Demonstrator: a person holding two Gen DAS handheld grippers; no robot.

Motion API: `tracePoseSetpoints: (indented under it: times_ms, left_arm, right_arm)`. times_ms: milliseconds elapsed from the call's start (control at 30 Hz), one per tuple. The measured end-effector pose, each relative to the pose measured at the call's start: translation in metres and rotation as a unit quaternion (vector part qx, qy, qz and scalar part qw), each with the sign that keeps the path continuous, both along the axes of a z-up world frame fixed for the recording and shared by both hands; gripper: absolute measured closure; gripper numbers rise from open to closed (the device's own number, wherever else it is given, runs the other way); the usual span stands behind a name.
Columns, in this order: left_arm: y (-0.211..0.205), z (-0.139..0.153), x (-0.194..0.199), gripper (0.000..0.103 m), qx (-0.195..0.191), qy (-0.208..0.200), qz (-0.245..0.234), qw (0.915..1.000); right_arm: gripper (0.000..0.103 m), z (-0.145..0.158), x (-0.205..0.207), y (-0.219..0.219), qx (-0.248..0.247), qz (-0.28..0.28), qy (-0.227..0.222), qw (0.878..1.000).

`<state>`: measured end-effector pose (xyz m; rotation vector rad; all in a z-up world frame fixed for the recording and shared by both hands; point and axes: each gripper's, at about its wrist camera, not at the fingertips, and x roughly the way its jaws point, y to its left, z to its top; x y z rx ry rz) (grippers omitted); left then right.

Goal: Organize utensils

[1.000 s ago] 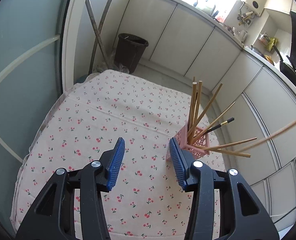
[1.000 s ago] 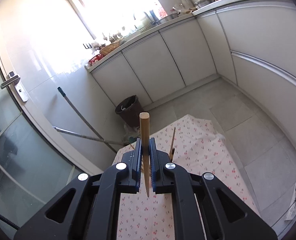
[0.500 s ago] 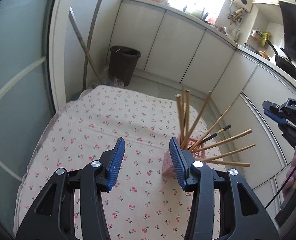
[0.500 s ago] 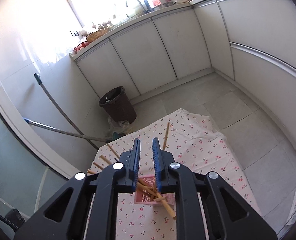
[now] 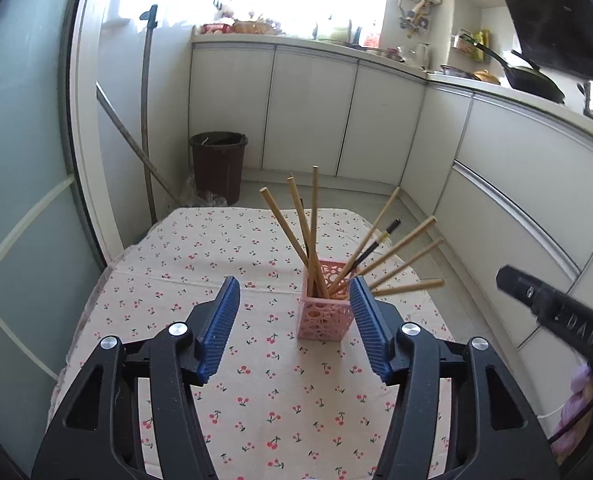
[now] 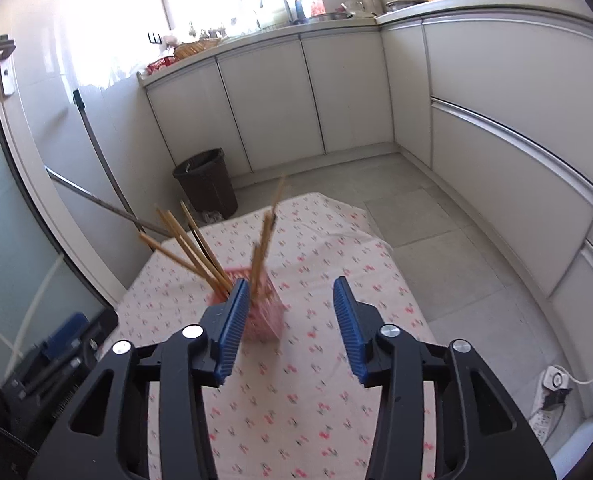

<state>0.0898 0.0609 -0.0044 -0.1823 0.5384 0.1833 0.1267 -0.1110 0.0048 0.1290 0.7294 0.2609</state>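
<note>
Several wooden chopsticks point(image 5: 400, 247) and one black one point(image 5: 376, 243) stand fanned out in the pink lattice holder point(image 5: 323, 320) on the cherry-print tablecloth point(image 5: 176, 280). Left gripper point(image 5: 294, 326) and right gripper point(image 6: 292, 326) have just been opening; both are released, grasping nothing. Letters "DAS" show on the right gripper's body.

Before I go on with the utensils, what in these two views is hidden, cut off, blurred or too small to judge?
- Pink holder: its right side sits behind the left claw finger in the left wrist view.
- Chopsticks: motion-blurred in the right wrist view, so no reliable count there; the holder's left part is behind a finger of the right claw.
- Tablecloth: near edge hidden behind the claw bodies in both views.
- Counter items: too small and washed out by window glare.
</note>
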Motion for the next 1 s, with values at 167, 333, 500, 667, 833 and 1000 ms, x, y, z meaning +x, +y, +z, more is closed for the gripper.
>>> tracePoseSetpoints:
  times_ms: [167, 333, 500, 667, 833, 1000]
  left_arm:
    - [-0.019, 0.0, -0.023, 0.025, 0.027, -0.008, -0.003, 0.9996]
    - [-0.039, -0.008, -0.048, 0.011, 0.065, -0.029, 0.012, 0.9974]
    - [-0.044, -0.005, -0.066, 0.007, 0.06, -0.05, 0.009, 0.9969]
    - [-0.056, -0.01, -0.072, 0.007, 0.092, -0.042, 0.016, 0.9947]
    - [-0.06, -0.01, -0.075, 0.007, 0.099, -0.057, 0.008, 0.9934]
    - [-0.062, -0.016, -0.072, 0.007, 0.103, -0.047, -0.003, 0.9936]
  right_arm:
    - [0.052, -0.019, -0.036, -0.021, -0.021, -0.014, -0.003, 1.0]
    - [0.038, -0.032, -0.065, -0.036, -0.024, -0.028, -0.004, 0.999]
    - [0.023, -0.039, -0.091, -0.048, -0.046, -0.059, -0.02, 0.997]
    - [0.007, -0.03, -0.106, -0.056, -0.064, -0.101, -0.07, 0.99]
    - [0.007, -0.026, -0.108, -0.049, -0.084, -0.103, -0.083, 0.988]
    - [0.007, -0.027, -0.108, -0.051, -0.088, -0.121, -0.093, 0.984]
